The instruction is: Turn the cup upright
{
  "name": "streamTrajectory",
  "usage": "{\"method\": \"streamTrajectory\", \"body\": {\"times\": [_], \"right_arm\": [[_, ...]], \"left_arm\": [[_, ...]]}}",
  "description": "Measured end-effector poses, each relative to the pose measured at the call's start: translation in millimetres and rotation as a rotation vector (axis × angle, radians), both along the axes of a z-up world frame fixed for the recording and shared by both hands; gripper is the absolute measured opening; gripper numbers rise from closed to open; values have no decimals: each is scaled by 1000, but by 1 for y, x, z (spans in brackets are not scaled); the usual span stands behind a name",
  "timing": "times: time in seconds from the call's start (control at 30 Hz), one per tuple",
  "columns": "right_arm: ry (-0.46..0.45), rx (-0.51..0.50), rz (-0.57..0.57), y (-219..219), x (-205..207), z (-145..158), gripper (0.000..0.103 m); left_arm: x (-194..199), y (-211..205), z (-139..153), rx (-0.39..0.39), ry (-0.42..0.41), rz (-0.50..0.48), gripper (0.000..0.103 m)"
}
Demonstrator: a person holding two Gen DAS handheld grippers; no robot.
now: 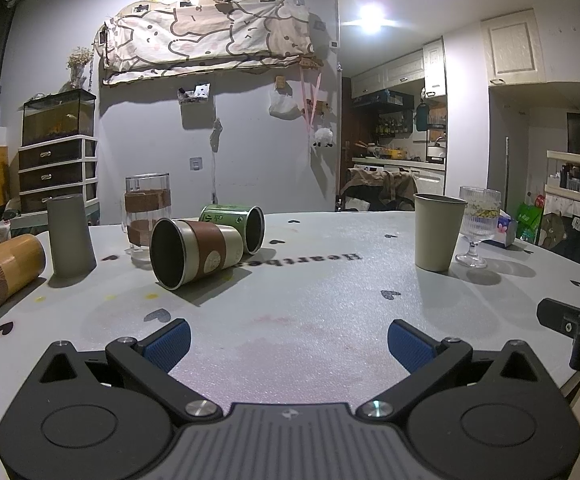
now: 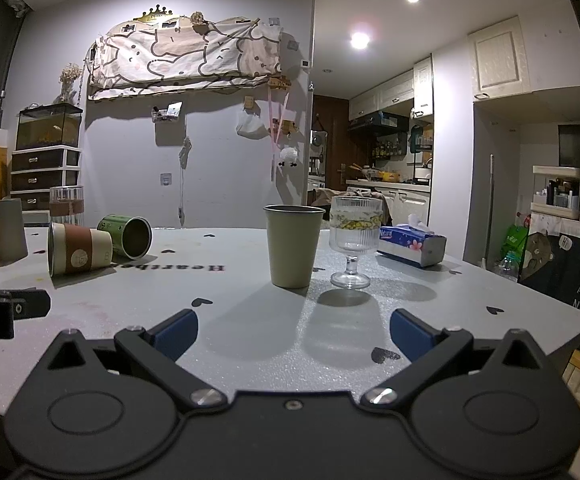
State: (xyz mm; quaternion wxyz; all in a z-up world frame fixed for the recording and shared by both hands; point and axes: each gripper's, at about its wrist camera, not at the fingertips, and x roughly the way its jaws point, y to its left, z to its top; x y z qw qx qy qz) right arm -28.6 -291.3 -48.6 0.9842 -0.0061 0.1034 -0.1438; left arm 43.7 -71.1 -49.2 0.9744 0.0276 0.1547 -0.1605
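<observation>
A cream cup with a brown sleeve (image 1: 193, 250) lies on its side on the table, mouth toward me; it also shows in the right wrist view (image 2: 77, 254). A green cup (image 1: 235, 226) lies on its side just behind it, also in the right wrist view (image 2: 127, 236). A bamboo cup (image 1: 3, 268) lies on its side at far left. A beige cup (image 1: 438, 236) stands upright, also in the right wrist view (image 2: 293, 246). My left gripper (image 1: 288, 342) is open and empty, short of the cups. My right gripper (image 2: 294, 332) is open and empty, in front of the beige cup.
A grey tumbler (image 1: 69, 236) stands mouth down beside a glass mug with a brown band (image 1: 147, 216). A stemmed glass (image 2: 352, 240) and a tissue box (image 2: 412, 244) stand at right. The white table (image 1: 310, 320) has heart marks; its edge curves at right.
</observation>
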Motion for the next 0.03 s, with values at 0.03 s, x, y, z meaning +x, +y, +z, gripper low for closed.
{"method": "streamTrajectory", "body": {"times": [0.03], "right_arm": [[0, 0, 0, 0, 0, 0, 103]], "left_arm": [[0, 0, 0, 0, 1, 0, 103]]}}
